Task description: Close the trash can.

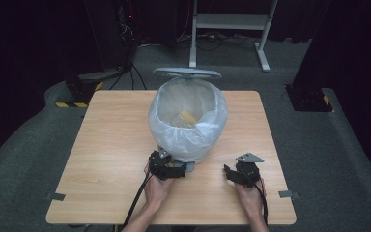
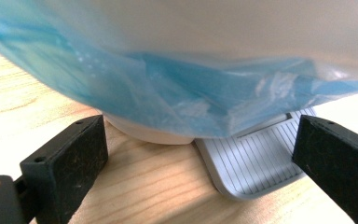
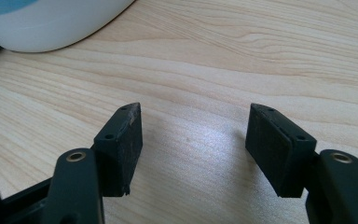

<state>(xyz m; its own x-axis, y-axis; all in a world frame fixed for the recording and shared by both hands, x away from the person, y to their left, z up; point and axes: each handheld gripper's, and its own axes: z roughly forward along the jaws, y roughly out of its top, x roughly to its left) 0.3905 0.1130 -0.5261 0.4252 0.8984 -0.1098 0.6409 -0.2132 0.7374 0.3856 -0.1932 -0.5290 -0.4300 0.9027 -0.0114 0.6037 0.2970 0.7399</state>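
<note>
Left gripper (image 1: 186, 169) at bin pedal (image 2: 256, 163), jaws apart

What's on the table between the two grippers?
Nothing: in the high view only bare wood of the table lies between the left gripper at the bin's pedal and the right gripper.

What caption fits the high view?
A lined bin, lid up, with two open grippers on the table.
</note>
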